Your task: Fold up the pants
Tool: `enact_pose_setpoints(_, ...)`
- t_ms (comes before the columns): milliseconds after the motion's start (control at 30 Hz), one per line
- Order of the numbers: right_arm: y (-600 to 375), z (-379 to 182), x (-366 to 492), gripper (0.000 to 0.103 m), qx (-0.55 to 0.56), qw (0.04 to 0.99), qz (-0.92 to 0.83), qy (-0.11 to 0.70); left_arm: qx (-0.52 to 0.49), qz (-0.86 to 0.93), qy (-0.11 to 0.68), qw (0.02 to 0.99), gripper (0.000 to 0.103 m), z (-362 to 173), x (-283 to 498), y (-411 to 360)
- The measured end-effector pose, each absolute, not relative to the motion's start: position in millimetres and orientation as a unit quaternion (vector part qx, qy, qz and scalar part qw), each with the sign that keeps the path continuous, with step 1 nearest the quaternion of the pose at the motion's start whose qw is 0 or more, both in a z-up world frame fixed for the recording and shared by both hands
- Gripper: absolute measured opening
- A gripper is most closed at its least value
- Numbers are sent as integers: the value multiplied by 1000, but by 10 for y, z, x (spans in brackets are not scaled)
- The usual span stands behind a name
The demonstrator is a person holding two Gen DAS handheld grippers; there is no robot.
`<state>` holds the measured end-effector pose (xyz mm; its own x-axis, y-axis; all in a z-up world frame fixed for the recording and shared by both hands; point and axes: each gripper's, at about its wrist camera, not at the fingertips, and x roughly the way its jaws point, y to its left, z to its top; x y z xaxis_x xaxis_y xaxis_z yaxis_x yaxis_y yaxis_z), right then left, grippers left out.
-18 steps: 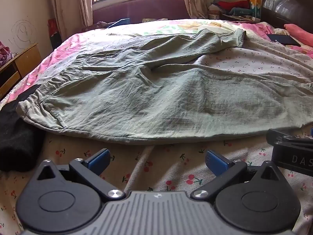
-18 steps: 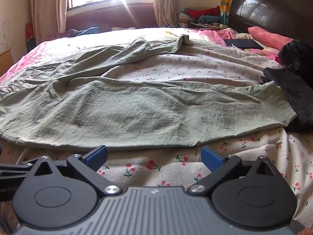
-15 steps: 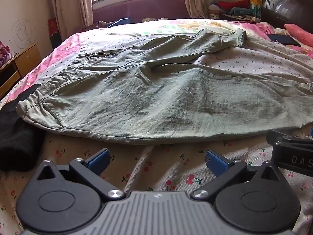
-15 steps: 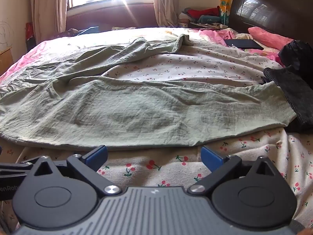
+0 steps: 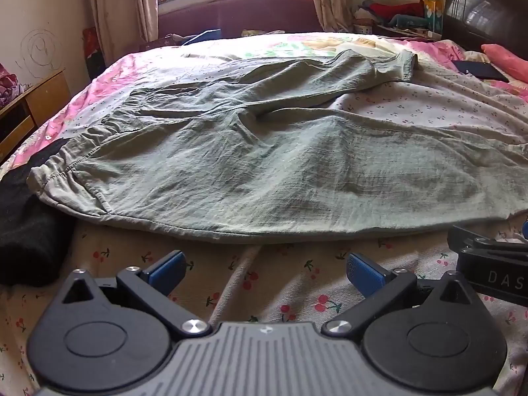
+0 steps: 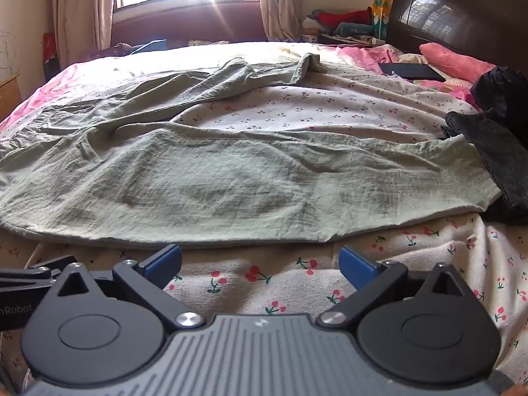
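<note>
Pale green pants (image 5: 264, 165) lie spread flat across the cherry-print bed sheet (image 5: 280, 283), waistband at the left, one leg running right along the near side, the other angling toward the far right. In the right wrist view the same pants (image 6: 231, 181) fill the middle, with the near leg's cuff at the right. My left gripper (image 5: 265, 269) hovers open just short of the pants' near edge, nothing between its blue pads (image 5: 166, 269). My right gripper (image 6: 260, 264) is likewise open and empty before the near leg's edge. The right gripper's body (image 5: 491, 264) shows at the left wrist view's right edge.
Dark garments lie at the bed's left edge (image 5: 23, 231) and on the right (image 6: 495, 151). A dark tablet (image 6: 411, 72) and a pink pillow (image 6: 452, 62) sit near the dark headboard (image 6: 462, 16). A wooden cabinet (image 5: 29, 105) stands left of the bed.
</note>
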<state>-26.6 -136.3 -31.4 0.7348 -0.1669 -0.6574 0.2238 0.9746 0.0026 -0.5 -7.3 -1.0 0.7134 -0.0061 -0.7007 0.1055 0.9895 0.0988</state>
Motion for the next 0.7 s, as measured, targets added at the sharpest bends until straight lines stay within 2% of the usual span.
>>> enact_pose_setpoints(700, -1335, -325, -264, 101, 35, 930, -96, 354, 57, -33, 381, 922, 103, -6, 20, 23)
